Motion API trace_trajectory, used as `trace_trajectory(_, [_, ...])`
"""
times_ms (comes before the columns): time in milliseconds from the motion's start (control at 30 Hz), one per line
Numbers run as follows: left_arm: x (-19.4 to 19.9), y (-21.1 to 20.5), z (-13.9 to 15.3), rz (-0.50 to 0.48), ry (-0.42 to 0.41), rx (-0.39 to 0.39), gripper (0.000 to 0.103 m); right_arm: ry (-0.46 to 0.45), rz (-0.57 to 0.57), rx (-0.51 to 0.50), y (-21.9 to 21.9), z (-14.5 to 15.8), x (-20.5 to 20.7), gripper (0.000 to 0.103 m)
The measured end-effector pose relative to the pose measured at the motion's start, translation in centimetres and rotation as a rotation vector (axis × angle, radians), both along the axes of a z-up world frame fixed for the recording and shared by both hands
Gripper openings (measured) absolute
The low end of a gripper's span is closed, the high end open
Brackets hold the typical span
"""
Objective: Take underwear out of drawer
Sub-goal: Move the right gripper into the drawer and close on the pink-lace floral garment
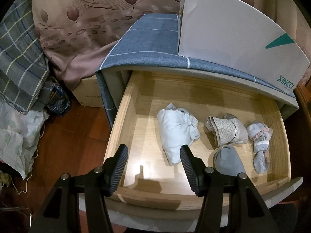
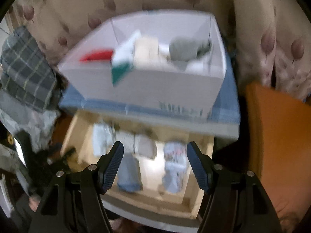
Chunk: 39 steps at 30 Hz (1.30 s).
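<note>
left tool (image 1: 153, 156) open and empty over the drawer's (image 1: 124, 104) front edge. right tool (image 2: 155, 155) open, empty, above underwear (image 1: 176, 134) at mid-drawer, likely lining up a grab.

Four cloth bundles (image 1: 176, 134) in the open drawer (image 1: 124, 116), box (image 1: 233, 38) on the cabinet top (image 1: 147, 44) behind.
</note>
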<state>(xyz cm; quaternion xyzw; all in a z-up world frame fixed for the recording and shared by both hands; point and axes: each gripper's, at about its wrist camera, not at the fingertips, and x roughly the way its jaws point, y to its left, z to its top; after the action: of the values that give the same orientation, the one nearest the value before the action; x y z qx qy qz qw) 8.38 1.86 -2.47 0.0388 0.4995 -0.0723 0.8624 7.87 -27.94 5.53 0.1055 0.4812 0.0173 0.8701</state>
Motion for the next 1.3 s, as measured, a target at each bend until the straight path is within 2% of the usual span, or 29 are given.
trace_trajectory(167, [0.0, 0.0, -0.1, 0.0, 0.004, -0.004, 0.057, 0.113, 0.016, -0.035, 0.4, -6.0, 1.3, 0.065])
trace_trajectory(367, [0.0, 0.0, -0.1, -0.004, 0.006, -0.004, 0.057, 0.164, 0.01, -0.072, -0.1, -10.2, 3.6, 0.065])
trace_trajectory(533, [0.1, 0.0, -0.1, -0.002, 0.011, -0.006, 0.057, 0.208, 0.042, -0.131, -0.1, -12.6, 5.5, 0.065])
trace_trajectory(667, [0.2, 0.0, -0.1, -0.001, 0.013, -0.01, 0.057, 0.239, 0.071, -0.13, 0.1, -14.1, 6.5, 0.065])
trace_trajectory(767, [0.2, -0.1, -0.2, -0.002, 0.016, -0.011, 0.057, 0.264, 0.095, -0.146, 0.4, -14.9, 7.1, 0.072])
trace_trajectory(1100, [0.3, -0.1, -0.2, 0.002, 0.023, -0.018, 0.057, 0.338, 0.169, -0.267, 2.1, -17.2, 8.5, 0.076])
trace_trajectory(1167, [0.3, 0.0, -0.2, 0.004, 0.023, -0.02, 0.057, 0.347, 0.181, -0.295, 2.4, -17.7, 8.5, 0.074])
trace_trajectory(1200, [0.3, 0.0, -0.2, 0.004, 0.023, -0.021, 0.057, 0.348, 0.19, -0.308, 2.6, -17.9, 8.3, 0.068])
trace_trajectory(1233, [0.3, 0.0, -0.2, 0.004, 0.023, -0.021, 0.057, 0.35, 0.196, -0.319, 2.8, -18.1, 8.1, 0.056])
trace_trajectory(1300, [0.3, 0.0, -0.2, 0.004, 0.023, -0.021, 0.057, 0.373, 0.203, -0.278, 2.9, -18.3, 7.9, 0.048])
